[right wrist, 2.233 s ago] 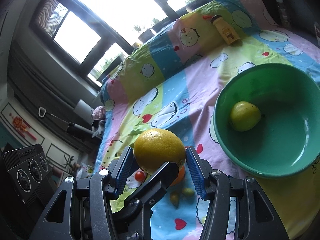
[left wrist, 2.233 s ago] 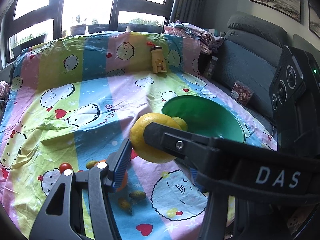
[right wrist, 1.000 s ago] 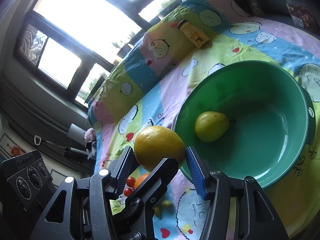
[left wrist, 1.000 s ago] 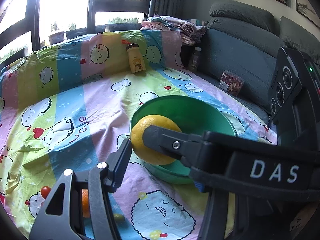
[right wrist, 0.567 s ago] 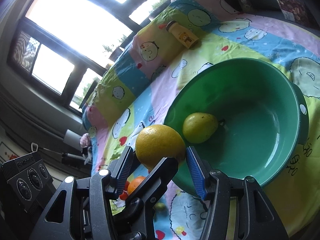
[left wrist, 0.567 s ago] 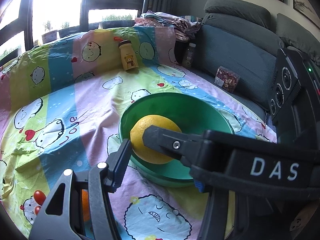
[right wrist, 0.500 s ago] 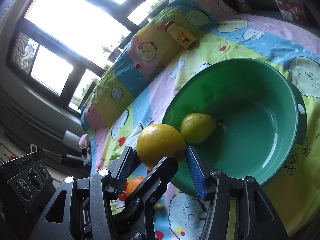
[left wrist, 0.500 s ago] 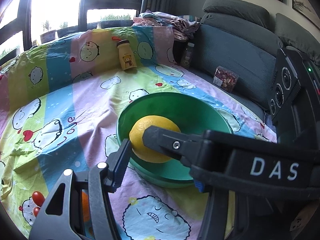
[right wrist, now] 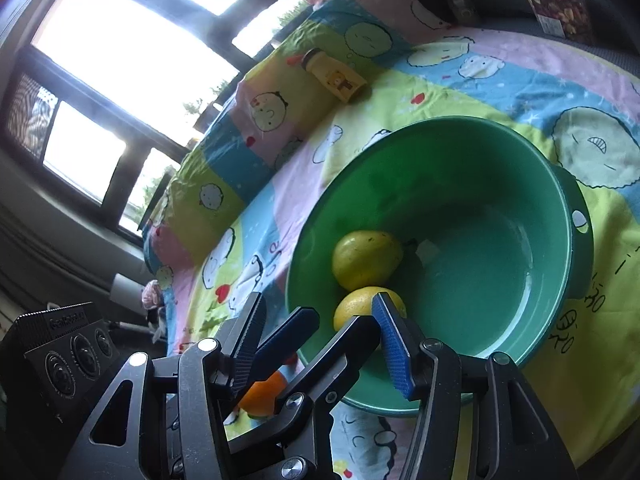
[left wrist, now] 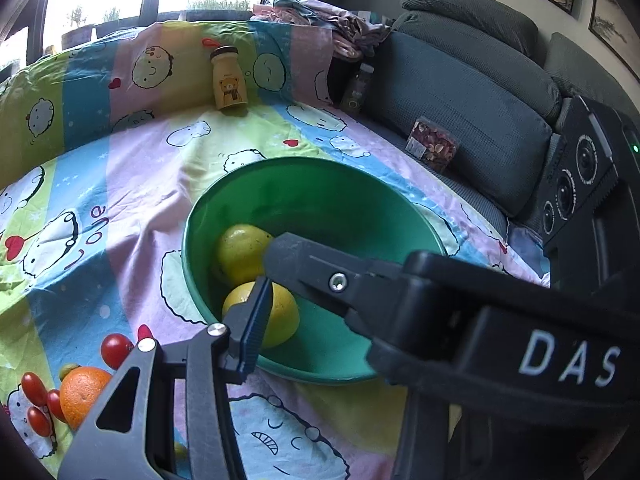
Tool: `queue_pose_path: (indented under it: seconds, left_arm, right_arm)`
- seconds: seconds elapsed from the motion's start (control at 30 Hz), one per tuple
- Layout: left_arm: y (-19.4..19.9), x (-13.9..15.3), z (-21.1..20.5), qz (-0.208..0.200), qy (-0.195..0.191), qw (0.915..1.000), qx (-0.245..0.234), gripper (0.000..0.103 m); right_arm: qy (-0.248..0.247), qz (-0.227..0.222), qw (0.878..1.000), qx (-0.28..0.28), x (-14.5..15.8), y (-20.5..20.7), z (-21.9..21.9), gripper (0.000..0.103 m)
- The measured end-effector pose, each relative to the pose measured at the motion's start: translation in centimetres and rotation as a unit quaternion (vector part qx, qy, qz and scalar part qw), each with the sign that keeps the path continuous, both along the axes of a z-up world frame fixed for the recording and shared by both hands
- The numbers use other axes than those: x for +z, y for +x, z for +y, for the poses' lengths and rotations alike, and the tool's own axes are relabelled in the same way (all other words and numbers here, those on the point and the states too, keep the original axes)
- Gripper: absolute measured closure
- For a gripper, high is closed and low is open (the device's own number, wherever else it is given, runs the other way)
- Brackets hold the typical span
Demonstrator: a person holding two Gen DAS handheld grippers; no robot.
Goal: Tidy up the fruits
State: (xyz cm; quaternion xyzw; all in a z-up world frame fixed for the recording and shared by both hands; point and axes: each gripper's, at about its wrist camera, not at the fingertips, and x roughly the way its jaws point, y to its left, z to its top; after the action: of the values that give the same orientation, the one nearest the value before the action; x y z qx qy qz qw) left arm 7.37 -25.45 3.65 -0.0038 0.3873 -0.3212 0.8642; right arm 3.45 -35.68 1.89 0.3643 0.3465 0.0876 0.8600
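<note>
A green bowl (left wrist: 320, 162) sits on a cartoon-print sheet (left wrist: 120, 184), and inside it, against the near wall, a yellow citrus (left wrist: 280, 316) rests touching a pear (left wrist: 240, 252). Both claws hang crossed over the near rim. The left claw (right wrist: 338, 318) is narrow and empty, its jaws having just been closing on nothing. The right claw (right wrist: 318, 298) is about half open and also empty. Pulling back carelessly could hook a finger on the rim and tip the bowl, since the sheet looks soft underneath. A knock could also send the citrus rolling down the sloped wall. The pear lies on its side, long axis roughly level, stem end toward the bowl's middle. The citrus is nearly round, with no clear axis. An orange (left wrist: 84, 392) and cherry tomatoes (left wrist: 116, 350) wait on the sheet nearby.
</note>
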Motion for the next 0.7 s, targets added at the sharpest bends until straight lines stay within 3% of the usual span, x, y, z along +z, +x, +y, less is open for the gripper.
queue_pose_path:
  seconds: [0.33,0.53,0.7]
  left_arm:
    - [-0.8,0.7,1.1,-0.008,0.022,0.9995,0.022,0.049]
    - [-1.5,1.4,4.3,0.005,-0.012,0.9987,0.049,0.036]
    - [-2.9,2.2,7.7,-0.007,-0.013,0.9956,0.092,0.027]
  right_arm:
    - [-0.002,0.009,1.0,-0.027,-0.1,-0.6,-0.8,0.045]
    - [-0.007,0.017,0.999,-0.04,-0.3,-0.9,-1.1,0.045]
    - [-0.004,0.02,0.999,-0.026,-0.3,-0.7,-0.4,0.045]
